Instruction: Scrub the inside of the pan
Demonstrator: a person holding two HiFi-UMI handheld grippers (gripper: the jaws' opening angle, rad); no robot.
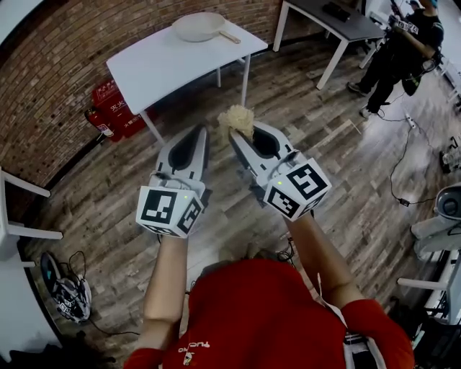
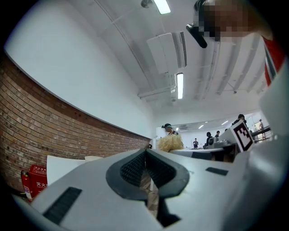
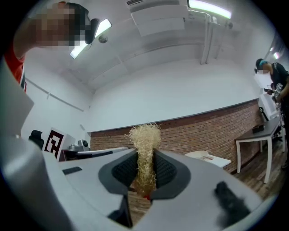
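Observation:
A cream pan (image 1: pixel 199 26) with a wooden handle sits on the white table (image 1: pixel 166 65) far ahead; it also shows small in the right gripper view (image 3: pixel 204 156). My right gripper (image 1: pixel 234 135) is shut on a straw-coloured scrubber (image 1: pixel 238 118), whose tuft (image 3: pixel 145 140) sticks up from between the dark pads (image 3: pixel 165 170). Beside it on the left, my left gripper (image 1: pixel 199 132) is shut with nothing in it, its pads meeting at the tip (image 2: pixel 145 152). Both grippers are held over the wooden floor, well short of the table. The scrubber (image 2: pixel 170 143) shows past the left jaws.
Red fire extinguisher boxes (image 1: pixel 114 108) stand by the brick wall, left of the table. A person in dark clothes (image 1: pixel 403 49) stands by a grey table (image 1: pixel 342 20) at the back right. A white chair (image 1: pixel 21 216) and cables (image 1: pixel 65 292) are at the left; machines (image 1: pixel 443 230) are at the right.

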